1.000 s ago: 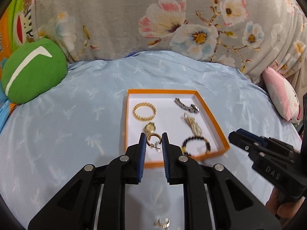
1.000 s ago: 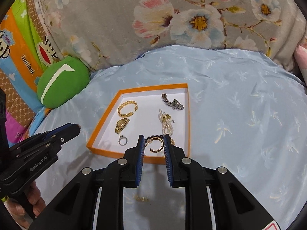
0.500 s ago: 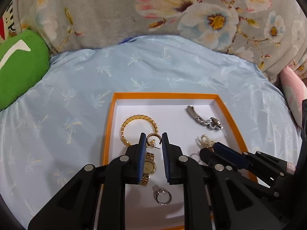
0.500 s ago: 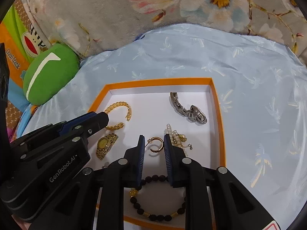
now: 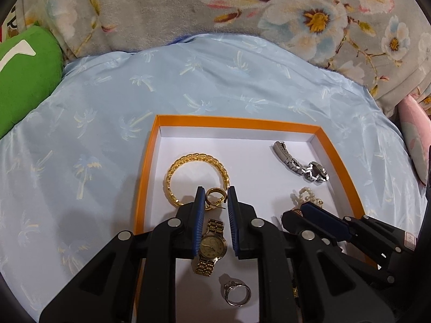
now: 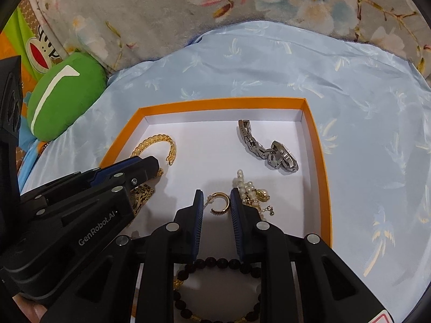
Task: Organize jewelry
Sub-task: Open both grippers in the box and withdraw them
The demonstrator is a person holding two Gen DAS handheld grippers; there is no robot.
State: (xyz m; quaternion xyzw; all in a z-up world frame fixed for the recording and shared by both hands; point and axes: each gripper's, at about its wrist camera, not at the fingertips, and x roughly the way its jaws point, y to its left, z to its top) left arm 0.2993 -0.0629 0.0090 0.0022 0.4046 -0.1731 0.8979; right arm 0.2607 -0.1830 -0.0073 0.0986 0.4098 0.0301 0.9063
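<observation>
A green cushion (image 5: 24, 78) lies far left of the orange tray (image 5: 146, 167), which sits on the blue sheet (image 5: 94, 123); all places below are given against that tray.

Over the tray's left half, the left gripper (image 5: 215, 199) is clamped on a gold hoop earring (image 5: 214, 197), held above the tray floor. Just beyond it, on the floor near the left wall, lies an open gold bangle (image 5: 198, 173). Below the gripper a gold watch (image 5: 211, 247) lies on the floor, and a silver ring (image 5: 237, 293) nearer the front wall.

Toward the tray's middle, the right gripper (image 6: 215, 202) is clamped on a second gold hoop (image 6: 221, 204), also over the floor. A pearl piece (image 6: 250, 188) lies just right of its right finger. A black bead bracelet (image 6: 215, 282) lies under the gripper near the front wall.

In the tray's far right part lies a silver watch (image 6: 269, 145), well apart from both grippers.
</observation>
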